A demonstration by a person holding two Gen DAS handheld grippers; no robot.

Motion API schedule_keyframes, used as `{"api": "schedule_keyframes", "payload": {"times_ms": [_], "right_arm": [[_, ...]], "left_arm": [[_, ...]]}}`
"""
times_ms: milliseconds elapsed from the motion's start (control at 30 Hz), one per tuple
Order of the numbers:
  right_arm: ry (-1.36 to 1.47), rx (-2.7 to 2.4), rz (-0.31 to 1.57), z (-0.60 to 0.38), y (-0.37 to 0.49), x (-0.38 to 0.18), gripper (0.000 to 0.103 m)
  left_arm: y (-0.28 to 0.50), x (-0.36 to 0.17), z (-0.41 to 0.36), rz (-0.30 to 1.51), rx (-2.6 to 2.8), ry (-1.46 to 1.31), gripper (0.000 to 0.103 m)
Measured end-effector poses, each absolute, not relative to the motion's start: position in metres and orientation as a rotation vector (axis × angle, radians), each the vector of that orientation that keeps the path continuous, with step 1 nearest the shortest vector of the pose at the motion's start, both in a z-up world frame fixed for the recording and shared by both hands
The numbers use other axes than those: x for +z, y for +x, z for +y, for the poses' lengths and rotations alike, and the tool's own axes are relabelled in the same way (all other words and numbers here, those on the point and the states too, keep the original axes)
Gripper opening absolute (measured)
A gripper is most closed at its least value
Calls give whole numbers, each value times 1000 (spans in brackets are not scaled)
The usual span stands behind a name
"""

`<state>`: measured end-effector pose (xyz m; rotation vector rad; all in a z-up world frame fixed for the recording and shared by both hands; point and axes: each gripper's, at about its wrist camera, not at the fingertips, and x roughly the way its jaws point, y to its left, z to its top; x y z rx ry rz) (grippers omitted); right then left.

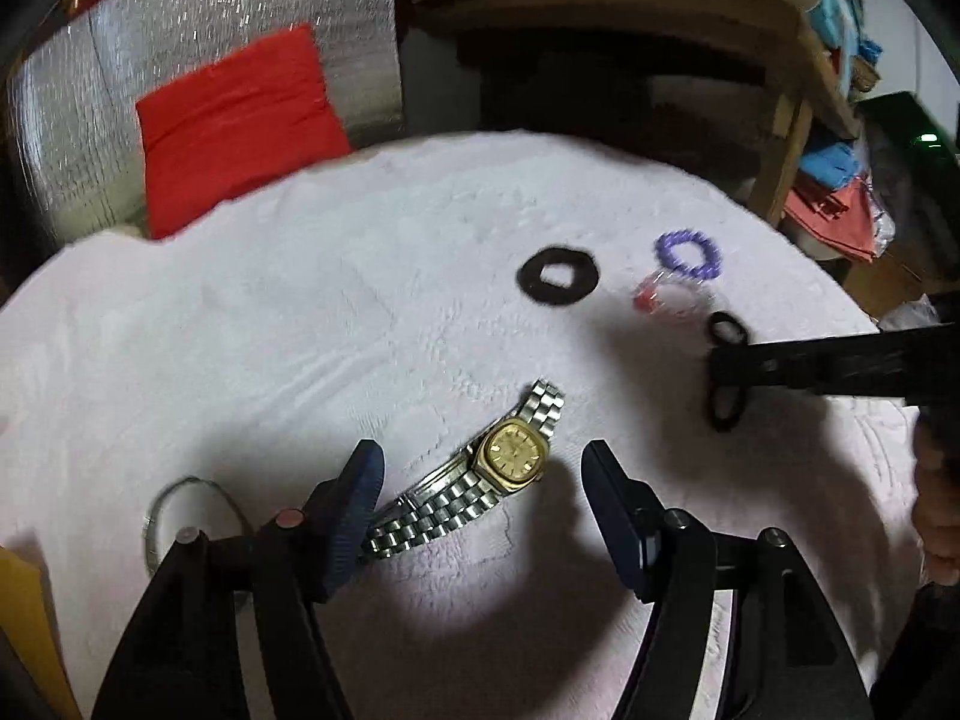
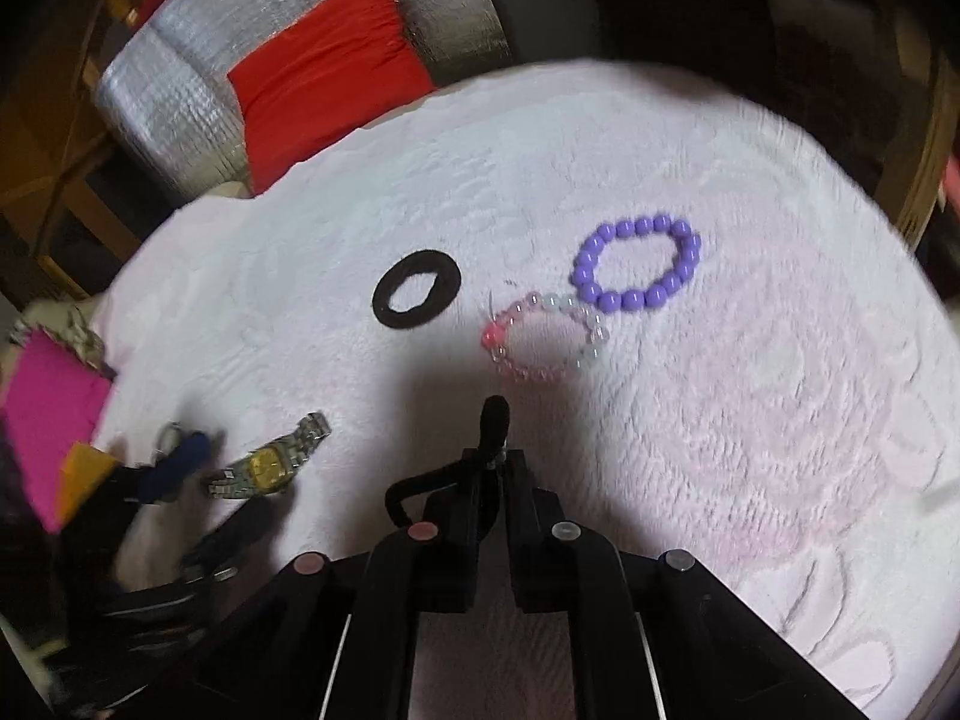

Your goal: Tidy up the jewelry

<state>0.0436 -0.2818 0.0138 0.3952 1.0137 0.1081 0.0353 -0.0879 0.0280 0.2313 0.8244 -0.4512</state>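
Note:
A gold-faced watch [image 1: 513, 459] with a steel band lies on the white fluffy cloth [image 1: 300, 330], between the fingers of my open left gripper [image 1: 483, 504]; it also shows in the right wrist view [image 2: 270, 465]. My right gripper [image 2: 495, 468] is shut on a black hair tie [image 2: 495, 420], held just above the cloth; in the left wrist view the tie [image 1: 727, 360] hangs on both sides of its fingers. A purple bead bracelet [image 2: 636, 261], a pink and clear bead bracelet [image 2: 543, 336] and a black ring [image 2: 416, 288] lie further off.
A thin silver bangle [image 1: 165, 516] lies left of my left gripper. A pink and orange box [image 2: 48, 420] sits at the cloth's left edge. A red cushion [image 1: 234, 120] and silver foil panel [image 1: 72, 138] stand behind, wooden shelves [image 1: 780, 60] at the right.

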Motion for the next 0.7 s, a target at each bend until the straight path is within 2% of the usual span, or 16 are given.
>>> {"api": "schedule_keyframes", "payload": {"times_ms": [33,67,133,200,300,400,467,633,667,700], "right_arm": [[415,117,1020,-286,43,14,9],[424,119,1021,-289,42,14,9],[452,120,1021,-297,40,14,9],[494,126,1023,-305,36,14,12],[536,123,1026,-310,36,12,21],[520,114,1032,-306,37,10,24],[488,102,1022,-299,39,11,24],[360,72,998,-279,42,13,24],[311,60,990,-272,41,15,22],[260,43,981,-267,40,16,13]], "left_arm": [[37,26,-90,835,-446,234,60],[37,25,-91,833,-437,249,58],[34,25,-96,828,-439,279,40],[34,27,-98,831,-444,279,29],[34,28,-96,838,-440,273,28],[33,31,-93,847,-435,258,26],[30,35,-88,848,-442,239,22],[25,44,-79,849,-439,210,22],[23,47,-76,846,-438,204,22],[21,50,-72,843,-437,195,22]]}}
